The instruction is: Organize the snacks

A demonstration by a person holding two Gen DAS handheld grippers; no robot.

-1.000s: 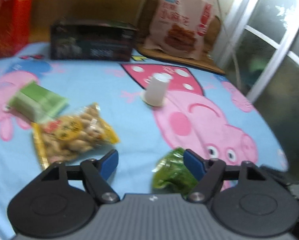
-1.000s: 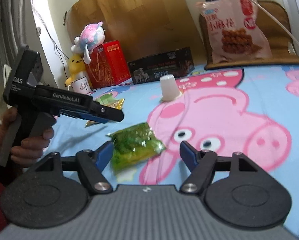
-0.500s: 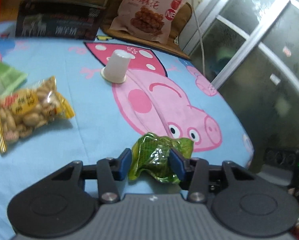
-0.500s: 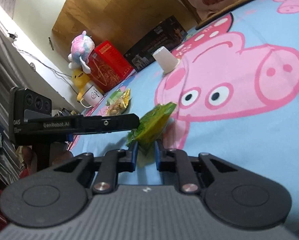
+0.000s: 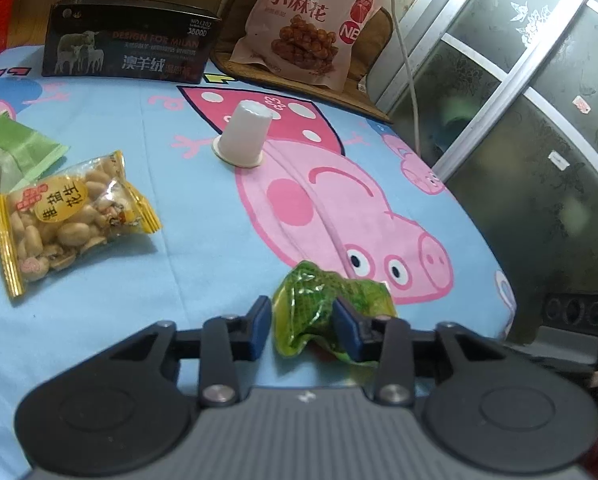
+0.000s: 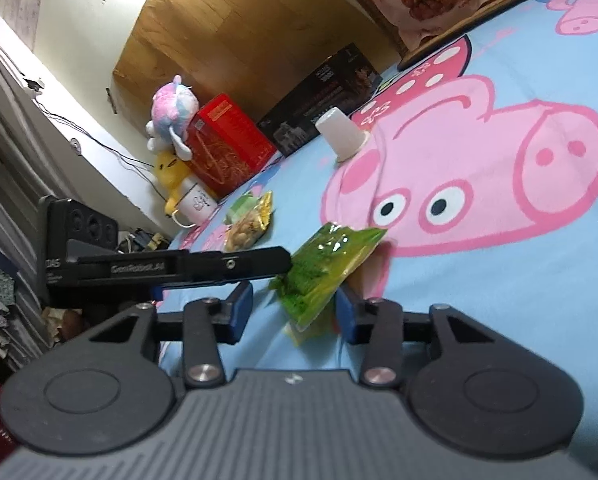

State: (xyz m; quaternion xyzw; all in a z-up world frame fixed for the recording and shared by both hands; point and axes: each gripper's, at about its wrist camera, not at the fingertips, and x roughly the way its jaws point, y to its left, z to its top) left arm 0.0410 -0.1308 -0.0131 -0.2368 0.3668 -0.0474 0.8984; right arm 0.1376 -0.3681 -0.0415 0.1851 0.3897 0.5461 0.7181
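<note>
A crumpled green snack packet (image 5: pixel 323 308) sits between the fingers of my left gripper (image 5: pixel 301 326), which is closed on it and holds it just above the blue cartoon cloth. In the right wrist view the same packet (image 6: pixel 323 268) hangs tilted from the left gripper's black body (image 6: pixel 171 268). My right gripper (image 6: pixel 293 312) is open, its fingers apart on either side of the packet's lower end. A peanut packet (image 5: pixel 67 216) and a green wrapped snack (image 5: pixel 11 152) lie on the cloth at the left.
A white cup (image 5: pixel 245 134) stands upside down mid-cloth. A black box (image 5: pixel 127 52) and a large pink snack bag (image 5: pixel 311 20) stand at the back. A red box (image 6: pixel 227 144), plush toys (image 6: pixel 171 112) and a mug (image 6: pixel 195 204) are at the far left. A window (image 5: pixel 539 120) is on the right.
My right gripper, shut on the green packet half a second ago, has opened. My left gripper closed on the packet during the last second and still holds it.
</note>
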